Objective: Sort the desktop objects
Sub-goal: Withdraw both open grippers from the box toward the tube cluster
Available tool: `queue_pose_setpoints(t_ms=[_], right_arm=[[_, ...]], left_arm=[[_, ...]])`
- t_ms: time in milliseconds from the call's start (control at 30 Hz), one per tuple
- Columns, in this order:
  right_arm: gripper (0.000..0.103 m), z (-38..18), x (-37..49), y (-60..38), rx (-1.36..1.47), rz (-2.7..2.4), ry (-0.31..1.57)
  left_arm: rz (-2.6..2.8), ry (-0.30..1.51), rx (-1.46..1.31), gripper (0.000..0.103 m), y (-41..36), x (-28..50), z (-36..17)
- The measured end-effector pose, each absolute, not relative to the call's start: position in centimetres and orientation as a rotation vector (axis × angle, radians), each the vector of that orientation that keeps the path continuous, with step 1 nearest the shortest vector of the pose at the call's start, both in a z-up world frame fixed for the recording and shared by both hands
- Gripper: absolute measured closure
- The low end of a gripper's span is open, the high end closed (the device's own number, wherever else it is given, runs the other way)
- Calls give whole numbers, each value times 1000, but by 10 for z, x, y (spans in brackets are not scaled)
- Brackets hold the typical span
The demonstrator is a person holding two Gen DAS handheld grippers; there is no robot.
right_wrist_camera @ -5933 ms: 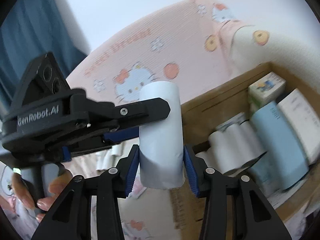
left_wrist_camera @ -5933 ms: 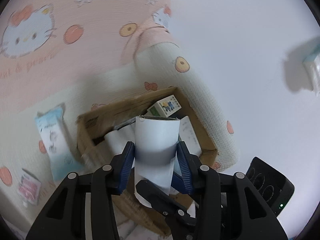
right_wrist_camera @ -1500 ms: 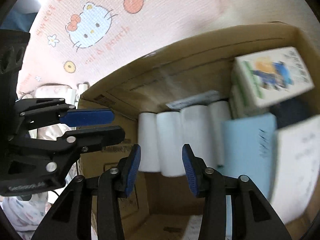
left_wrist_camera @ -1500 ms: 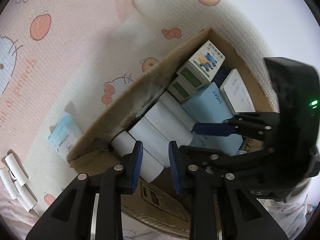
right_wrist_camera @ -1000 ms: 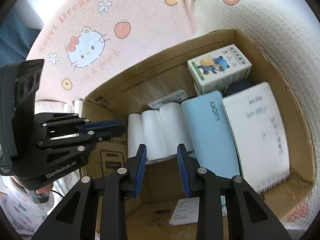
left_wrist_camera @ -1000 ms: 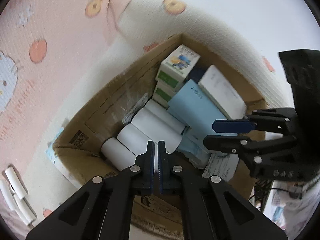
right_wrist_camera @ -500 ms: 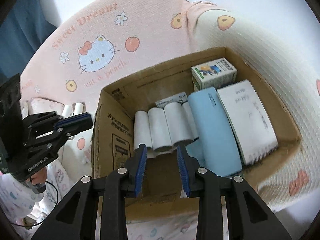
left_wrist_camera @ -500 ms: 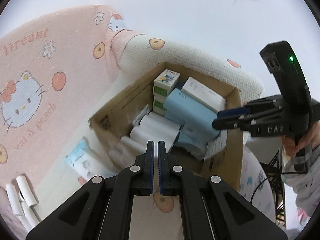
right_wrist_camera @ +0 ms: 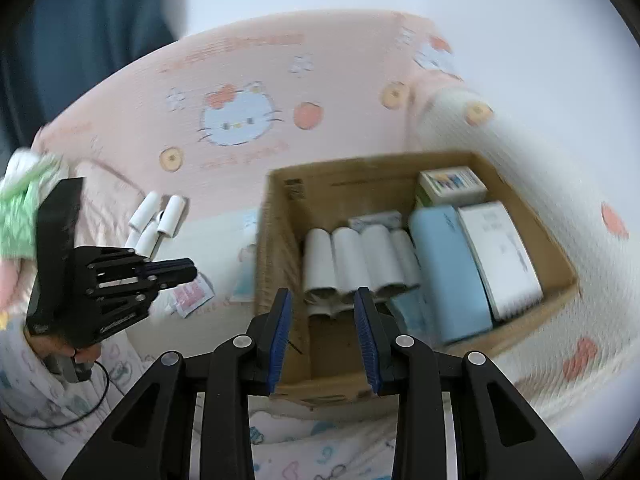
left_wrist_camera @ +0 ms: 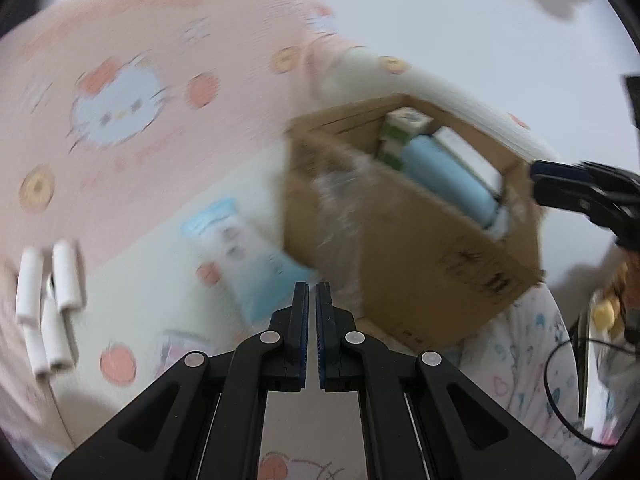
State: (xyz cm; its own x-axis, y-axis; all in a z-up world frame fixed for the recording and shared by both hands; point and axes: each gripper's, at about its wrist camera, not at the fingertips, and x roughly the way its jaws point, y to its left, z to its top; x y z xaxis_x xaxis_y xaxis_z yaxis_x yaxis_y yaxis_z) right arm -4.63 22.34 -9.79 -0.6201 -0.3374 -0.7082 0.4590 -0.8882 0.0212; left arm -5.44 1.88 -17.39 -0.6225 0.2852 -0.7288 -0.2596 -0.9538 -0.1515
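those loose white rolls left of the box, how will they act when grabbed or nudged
The loose rolls are cylinders lying on their sides, so a nudge would probably roll them. They look like hollow paper tubes: likely light, and a hard squeeze may dent them. The soft blanket should slow any rolling.

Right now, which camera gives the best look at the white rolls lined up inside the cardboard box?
The right wrist view: it looks down into the cardboard box and shows the white rolls side by side, fairly sharp. In the left wrist view the box is blurred and its near wall hides them.
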Motion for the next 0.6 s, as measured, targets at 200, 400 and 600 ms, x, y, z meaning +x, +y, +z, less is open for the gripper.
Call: queue_pose_setpoints(t_ms=[200, 400, 600], right_arm=[[74, -108, -28, 165, 878, -2398, 494], [74, -134, -28, 116, 891, -2301, 564], [74, -162, -56, 83, 1085, -2205, 452]], left_arm=[[2652, -64, -1250, 98, -13, -53, -191], [2707, -182, -1278, 77, -52, -58, -201], [2721, -364, -1324, 55, -103, -65, -223]])
